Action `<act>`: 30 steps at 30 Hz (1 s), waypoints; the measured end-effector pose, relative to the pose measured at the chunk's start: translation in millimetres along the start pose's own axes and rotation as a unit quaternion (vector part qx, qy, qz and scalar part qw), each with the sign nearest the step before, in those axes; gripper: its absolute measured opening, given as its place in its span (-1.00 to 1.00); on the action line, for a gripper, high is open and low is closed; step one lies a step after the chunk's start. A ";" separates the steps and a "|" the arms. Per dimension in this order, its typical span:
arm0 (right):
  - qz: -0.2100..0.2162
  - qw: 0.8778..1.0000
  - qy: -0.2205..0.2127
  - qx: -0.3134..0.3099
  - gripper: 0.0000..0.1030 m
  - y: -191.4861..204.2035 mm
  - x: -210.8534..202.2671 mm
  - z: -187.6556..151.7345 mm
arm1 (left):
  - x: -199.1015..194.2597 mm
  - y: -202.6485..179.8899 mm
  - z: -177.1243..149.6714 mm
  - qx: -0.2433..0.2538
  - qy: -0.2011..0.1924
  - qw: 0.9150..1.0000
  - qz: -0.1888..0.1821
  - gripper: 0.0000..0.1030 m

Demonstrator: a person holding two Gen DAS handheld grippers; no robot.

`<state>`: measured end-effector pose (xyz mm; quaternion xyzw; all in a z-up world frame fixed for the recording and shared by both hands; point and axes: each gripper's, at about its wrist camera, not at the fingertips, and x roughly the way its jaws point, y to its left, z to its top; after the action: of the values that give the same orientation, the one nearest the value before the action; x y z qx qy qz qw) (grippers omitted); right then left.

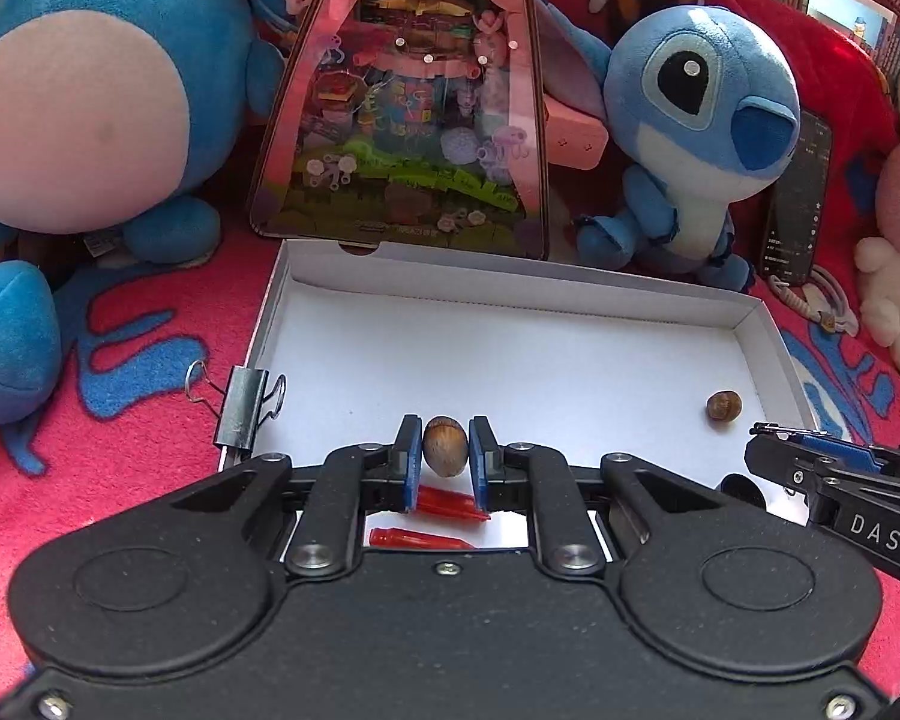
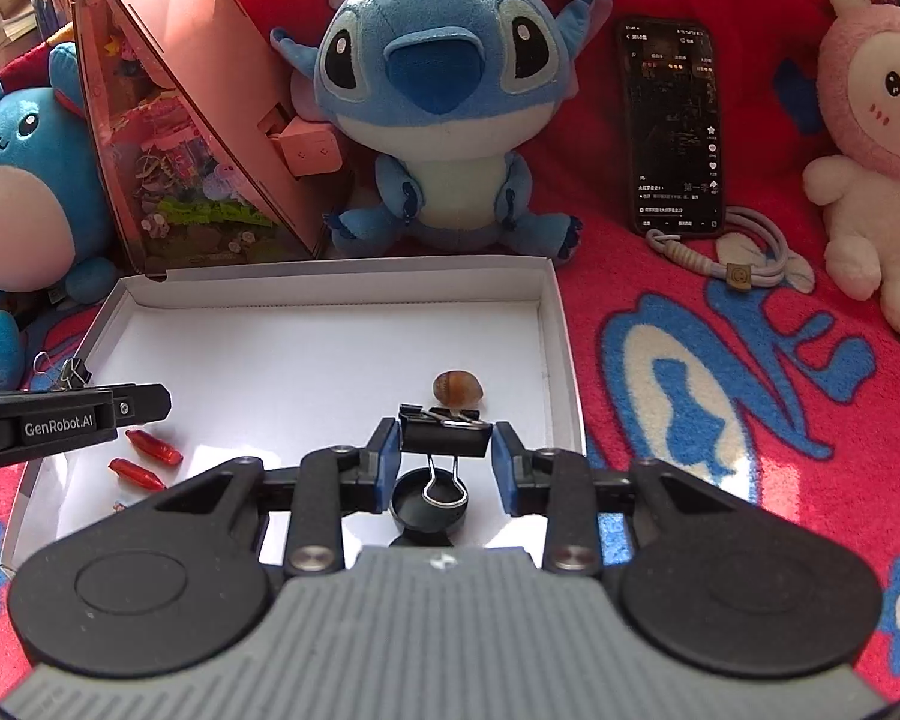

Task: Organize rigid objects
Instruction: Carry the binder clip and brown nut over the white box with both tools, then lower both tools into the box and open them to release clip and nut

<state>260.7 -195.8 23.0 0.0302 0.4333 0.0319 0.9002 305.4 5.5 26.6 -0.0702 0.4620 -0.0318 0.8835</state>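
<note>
My left gripper (image 1: 444,441) is shut on a brown nut (image 1: 444,447) and holds it just above the near part of a shallow white box (image 1: 510,294). Below it on the box floor lie two red plastic pieces (image 1: 450,503). A second nut (image 1: 724,405) rests near the box's right wall. My right gripper (image 2: 444,441) is shut on a black binder clip (image 2: 444,435), with the clip's wire handle hanging over a black round cap (image 2: 429,507) in the box. A silver binder clip (image 1: 243,408) sits at the box's left edge.
Behind the box stand a pink triangular display case (image 1: 402,96), a blue plush (image 2: 432,102) and a round blue plush (image 1: 84,90). A phone (image 2: 675,126), a coiled cord (image 2: 744,258) and a pink rabbit plush (image 2: 876,138) lie to the right on the red blanket.
</note>
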 end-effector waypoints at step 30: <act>-0.017 1.000 0.001 -0.002 -0.26 8.6 37.7 3.2 | 16.8 -0.2 0.1 0.007 0.001 1.000 0.010 -0.69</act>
<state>286.4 -184.1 -3.7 0.0204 0.4344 0.0174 0.9003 315.1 3.3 13.1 -0.0590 0.4631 -0.0260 0.8840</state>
